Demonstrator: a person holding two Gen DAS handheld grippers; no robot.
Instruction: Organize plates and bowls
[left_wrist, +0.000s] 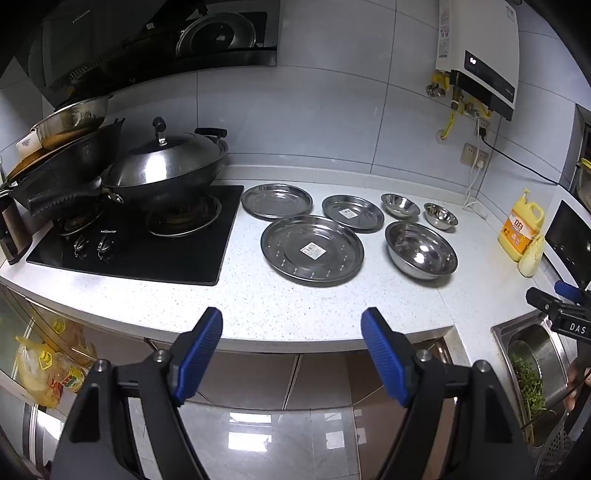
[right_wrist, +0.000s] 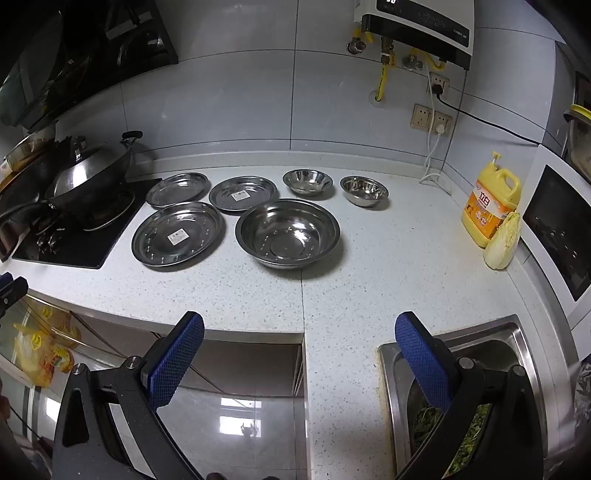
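With both the left gripper (left_wrist: 291, 325) and right gripper (right_wrist: 299, 328) spread empty off the worktop's (right_wrist: 369, 258) front edge, we judged nesting best begun with the small bowls (right_wrist: 364, 190) (near the back edge) into the big bowl (right_wrist: 287, 232) mid-worktop, beside the steel plates (right_wrist: 177, 233).

Steel plates (right_wrist: 178, 233) and bowls (right_wrist: 287, 232) (separate) on counter (right_wrist: 369, 266)

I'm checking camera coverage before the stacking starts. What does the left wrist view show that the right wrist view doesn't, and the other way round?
Only the left wrist view: the stacked pans left of the lidded wok and the second burner.

Only the right wrist view: the whole napa cabbage half and more of the sink.

Both: three steel plates, three steel bowls, the large plate and large bowl nearest, the yellow detergent jug, and open, empty jaws on each gripper.
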